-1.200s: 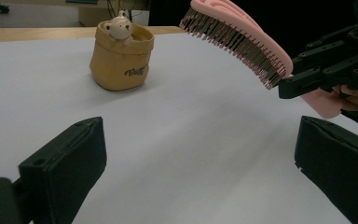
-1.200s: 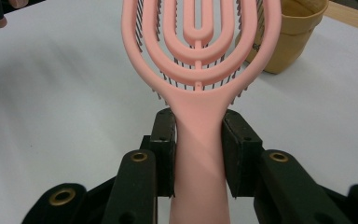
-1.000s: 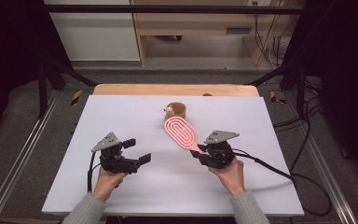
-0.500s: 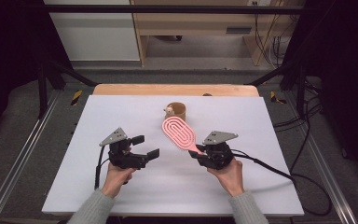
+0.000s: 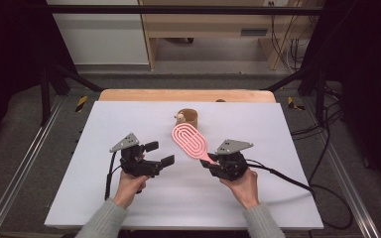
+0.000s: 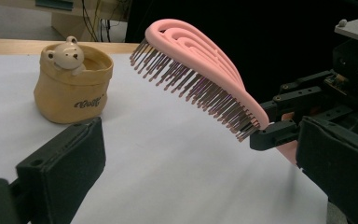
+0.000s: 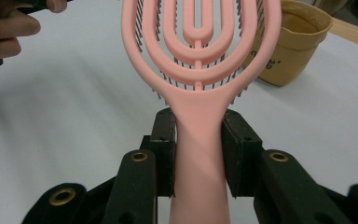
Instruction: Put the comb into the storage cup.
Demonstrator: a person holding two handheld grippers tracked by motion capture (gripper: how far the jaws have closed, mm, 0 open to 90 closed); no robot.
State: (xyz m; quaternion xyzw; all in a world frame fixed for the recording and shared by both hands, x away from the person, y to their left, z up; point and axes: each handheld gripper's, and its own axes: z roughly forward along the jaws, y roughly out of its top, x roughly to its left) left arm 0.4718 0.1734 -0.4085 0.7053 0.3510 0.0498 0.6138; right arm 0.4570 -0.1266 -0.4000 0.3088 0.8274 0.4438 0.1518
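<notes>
Right tool [image 5: 212,166] has its jaws clamped tight on the handle of the pink hairbrush [image 5: 190,141], head lifted off the surface [image 5: 278,198] around the middle, bristles facing down; left tool [image 5: 159,153] is just gaping open beside it, nothing in it. Tan bear cup [image 5: 188,117] sits toward the far edge.

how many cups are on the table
1. The tan cup with a small bear figure on its rim stands near the back middle of the white table, just beyond the head of the pink brush. Nothing seems to hide another.
</notes>
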